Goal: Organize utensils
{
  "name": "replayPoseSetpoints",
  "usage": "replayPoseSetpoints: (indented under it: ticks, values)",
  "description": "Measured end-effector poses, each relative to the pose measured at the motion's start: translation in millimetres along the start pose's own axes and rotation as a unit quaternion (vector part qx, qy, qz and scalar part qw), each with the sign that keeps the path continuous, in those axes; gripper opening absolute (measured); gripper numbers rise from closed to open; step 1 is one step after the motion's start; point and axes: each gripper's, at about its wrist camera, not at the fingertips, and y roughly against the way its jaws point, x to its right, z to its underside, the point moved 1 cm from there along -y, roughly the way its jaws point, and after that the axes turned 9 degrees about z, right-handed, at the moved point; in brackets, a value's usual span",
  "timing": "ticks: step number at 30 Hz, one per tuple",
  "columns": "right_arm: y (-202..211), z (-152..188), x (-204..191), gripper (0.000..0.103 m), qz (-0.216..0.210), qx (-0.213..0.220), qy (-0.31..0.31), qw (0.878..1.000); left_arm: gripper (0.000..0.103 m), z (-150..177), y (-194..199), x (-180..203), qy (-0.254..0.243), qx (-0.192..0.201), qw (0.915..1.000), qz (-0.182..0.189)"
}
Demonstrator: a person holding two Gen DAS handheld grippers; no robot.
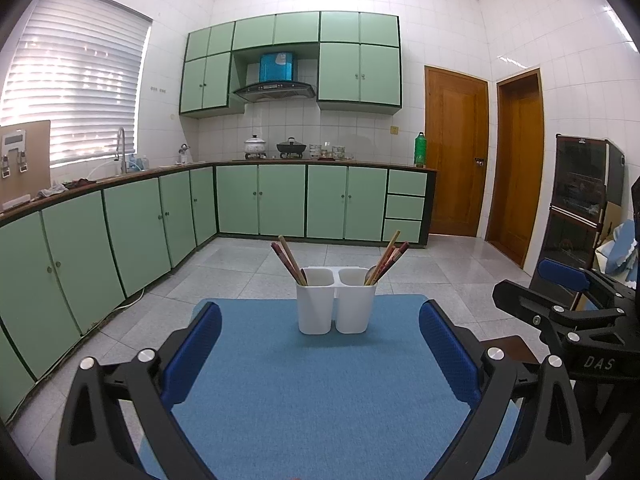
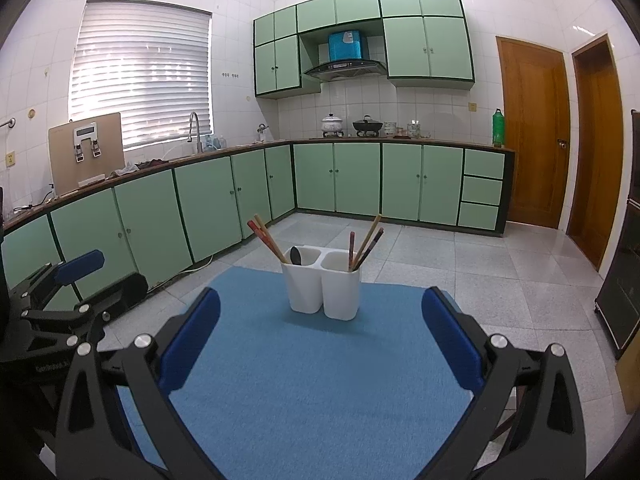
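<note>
Bare blue mat (image 2: 312,380) lay open ahead; only the white utensil holder (image 2: 322,288) with leaning chopsticks (image 2: 266,240) stood in the way.

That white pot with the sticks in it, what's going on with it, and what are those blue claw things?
A person holds two hand-held grippers over a blue mat in a kitchen. The left gripper and right gripper are both open and hold nothing. On the mat stands a white two-compartment holder. Chopsticks lean out of both compartments, and a dark spoon sits in the left one. Nothing lies loose on the mat.
</note>
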Motion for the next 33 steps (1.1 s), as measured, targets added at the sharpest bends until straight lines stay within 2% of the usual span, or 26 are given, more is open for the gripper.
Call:
replayPoseSetpoints:
  ticks: [33]
  values:
    - [0.8, 1.8, -2.4, 0.098, 0.001, -0.002, 0.004, 1.0, 0.097, -1.6, 0.1, 0.3, 0.002, 0.0, 1.0, 0.001]
